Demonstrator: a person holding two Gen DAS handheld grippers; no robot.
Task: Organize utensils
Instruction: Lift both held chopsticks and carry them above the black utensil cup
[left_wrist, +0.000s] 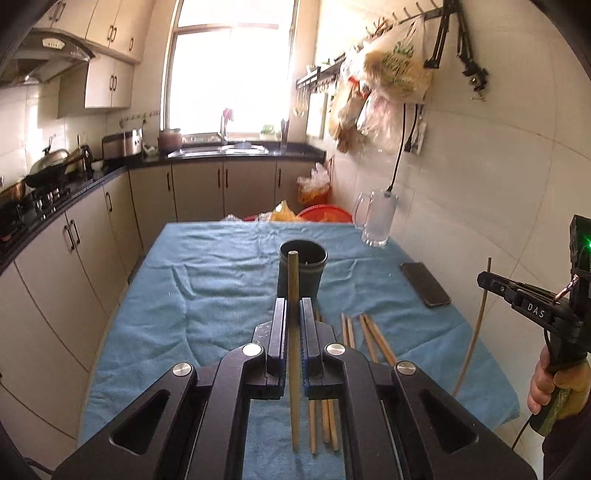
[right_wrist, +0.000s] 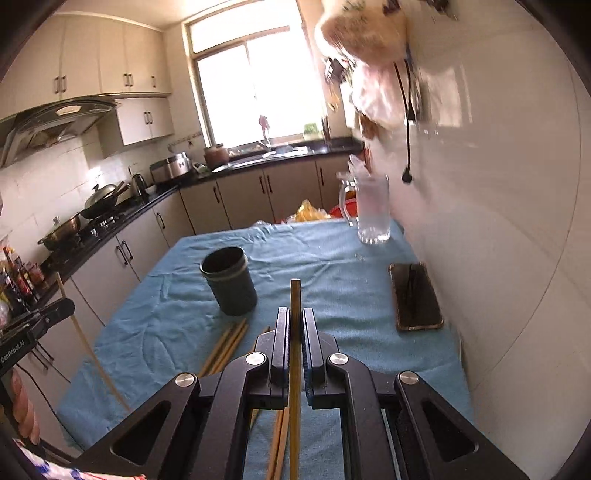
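My left gripper (left_wrist: 294, 308) is shut on a wooden chopstick (left_wrist: 294, 354) that runs lengthwise between its jaws, tip toward the dark green holder cup (left_wrist: 303, 273) just ahead. My right gripper (right_wrist: 295, 318) is shut on another chopstick (right_wrist: 295, 373), well above the blue cloth; the holder cup (right_wrist: 229, 280) stands ahead to its left. Several loose chopsticks (left_wrist: 373, 338) lie on the cloth below the grippers, also the loose chopsticks (right_wrist: 225, 345) in the right wrist view. The right gripper appears at the left view's right edge, its chopstick (left_wrist: 474, 328) hanging down; the left one's chopstick (right_wrist: 86, 343) shows at the right view's left edge.
A blue cloth (left_wrist: 192, 295) covers the table. A black phone (left_wrist: 424, 284) lies near the tiled wall on the right, and a clear glass pitcher (left_wrist: 378, 218) stands at the far right corner. Cabinets and a stove line the left side; a sink counter is beyond the table.
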